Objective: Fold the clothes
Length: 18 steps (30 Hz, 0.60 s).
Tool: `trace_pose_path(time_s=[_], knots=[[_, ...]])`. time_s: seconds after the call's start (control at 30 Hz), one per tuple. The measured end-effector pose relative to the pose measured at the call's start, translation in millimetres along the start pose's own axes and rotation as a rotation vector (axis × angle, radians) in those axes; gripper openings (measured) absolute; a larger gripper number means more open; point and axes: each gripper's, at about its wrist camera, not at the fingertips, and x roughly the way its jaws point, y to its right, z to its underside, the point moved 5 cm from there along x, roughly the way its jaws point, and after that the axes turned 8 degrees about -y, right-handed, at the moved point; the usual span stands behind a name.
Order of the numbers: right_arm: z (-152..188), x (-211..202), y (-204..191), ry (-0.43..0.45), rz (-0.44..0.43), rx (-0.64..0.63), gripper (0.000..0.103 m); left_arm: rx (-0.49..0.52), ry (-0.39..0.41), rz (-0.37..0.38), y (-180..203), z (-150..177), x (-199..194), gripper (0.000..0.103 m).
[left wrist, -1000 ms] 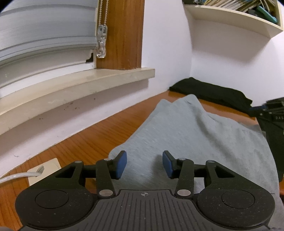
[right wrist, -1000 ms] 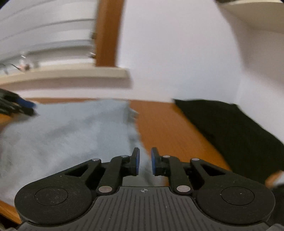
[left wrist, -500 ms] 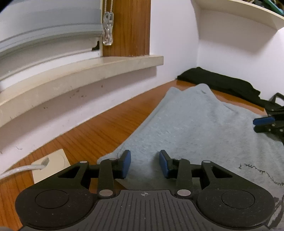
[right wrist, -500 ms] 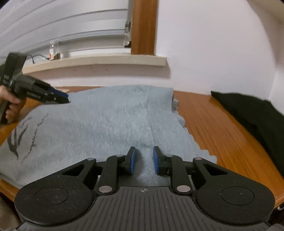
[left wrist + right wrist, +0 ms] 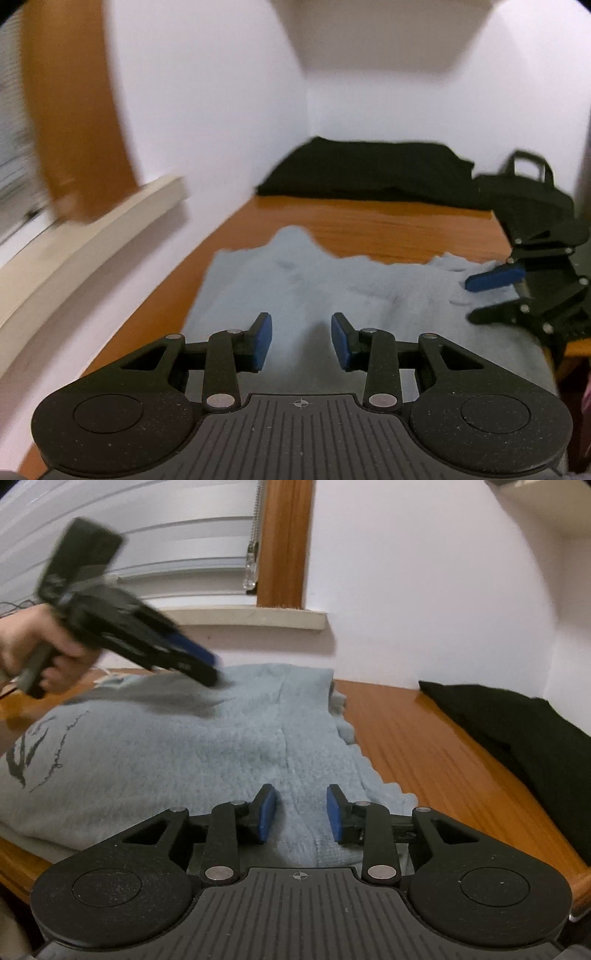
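Lying spread across the wooden table (image 5: 436, 753) is the grey shirt (image 5: 221, 753), with a dark printed graphic (image 5: 33, 753) near its edge at 9 o'clock in the right wrist view. The right gripper (image 5: 301, 812) hangs just over the shirt's near edge, blue pads parted with only cloth showing through the gap, so it's gripping nothing. The left gripper (image 5: 301, 341) is much the same: pads spread apart, grey fabric below, nothing pinched. From the right wrist camera, that left gripper sits at about 10 o'clock, pretty blurred, held in a person's hand (image 5: 40, 653) and pointing down toward the shirt's far part. From the left wrist camera, the right gripper's blue fingertip (image 5: 495, 278) shows at 3 o'clock over the shirt's edge. A folded black garment (image 5: 369, 173) sits at 12 o'clock against the wall, well apart from the shirt, with a black bag (image 5: 532, 192) just beside it.
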Motion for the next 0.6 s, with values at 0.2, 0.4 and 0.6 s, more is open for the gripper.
trace_pose_path(time_s=[0.2, 0.4, 0.6], knots=[[-9.8, 16.1, 26.4, -0.005, 0.012, -0.068, 0.031, -0.009, -0.059, -0.050, -17.7, -18.5, 43.6, 0.040], [-25.5, 51.8, 56.1, -0.027, 0.040, -0.073, 0.033, -0.125, -0.064, -0.085, -55.0, -24.2, 66.1, 0.042], [-30.0, 40.0, 53.8, 0.006, 0.065, -0.026, 0.042, -0.223, -0.031, -0.173, -83.8, -4.6, 38.2, 0.043]])
